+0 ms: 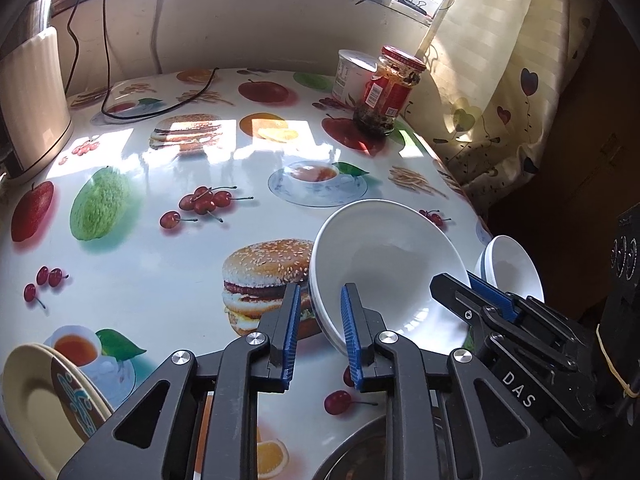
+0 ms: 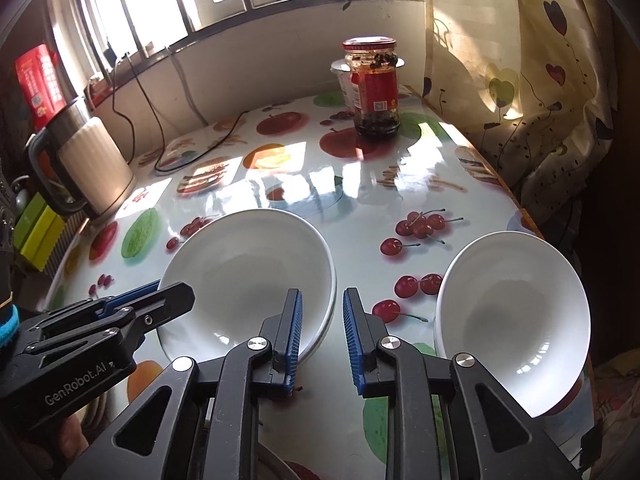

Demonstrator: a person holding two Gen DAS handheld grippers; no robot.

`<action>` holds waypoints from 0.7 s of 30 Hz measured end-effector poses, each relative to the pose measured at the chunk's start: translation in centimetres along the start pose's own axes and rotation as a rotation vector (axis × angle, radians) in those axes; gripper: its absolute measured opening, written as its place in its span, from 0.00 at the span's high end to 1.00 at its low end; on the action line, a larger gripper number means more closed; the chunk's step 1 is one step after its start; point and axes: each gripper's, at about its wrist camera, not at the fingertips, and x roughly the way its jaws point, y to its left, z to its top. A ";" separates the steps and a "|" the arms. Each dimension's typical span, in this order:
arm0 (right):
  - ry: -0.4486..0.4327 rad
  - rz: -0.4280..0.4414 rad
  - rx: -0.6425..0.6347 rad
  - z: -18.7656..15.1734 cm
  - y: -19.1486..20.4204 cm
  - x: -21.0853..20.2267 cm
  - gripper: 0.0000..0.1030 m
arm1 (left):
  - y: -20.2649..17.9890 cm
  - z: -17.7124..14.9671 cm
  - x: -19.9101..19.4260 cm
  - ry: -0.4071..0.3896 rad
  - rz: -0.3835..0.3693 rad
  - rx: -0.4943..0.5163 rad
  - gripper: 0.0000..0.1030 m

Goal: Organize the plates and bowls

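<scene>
A wide white bowl (image 1: 384,264) (image 2: 248,264), showing a double rim as if two are nested, rests on the fruit-print table (image 1: 168,264). My left gripper (image 1: 320,292) (image 2: 168,290) is shut on its left rim, one finger inside and one outside. On the opposite rim my right gripper (image 2: 322,296) (image 1: 456,280) is shut in the same way. A second, smaller white bowl (image 2: 512,320) (image 1: 512,268) stands to the right near the table edge. A cream plate (image 1: 28,400) carrying a brown patterned plate (image 1: 76,400) lies at the near left.
A red-lidded jar (image 1: 394,88) (image 2: 374,88) and a white tub (image 1: 352,76) stand at the far right. A kettle (image 2: 92,164) and a black cable (image 1: 160,112) occupy the far left. A metal bowl (image 1: 360,452) sits just under my left gripper. A curtain (image 2: 540,120) hangs beside the table's right edge.
</scene>
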 end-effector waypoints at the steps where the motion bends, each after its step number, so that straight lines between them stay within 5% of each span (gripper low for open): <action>1: 0.000 0.003 0.001 0.0 0.0 0.0 0.80 | 0.0 0.0 0.0 -0.001 -0.001 0.001 0.79; 21: -0.010 0.004 0.000 0.0 -0.1 -0.2 0.86 | -0.1 0.0 -0.3 -0.011 0.000 0.008 0.83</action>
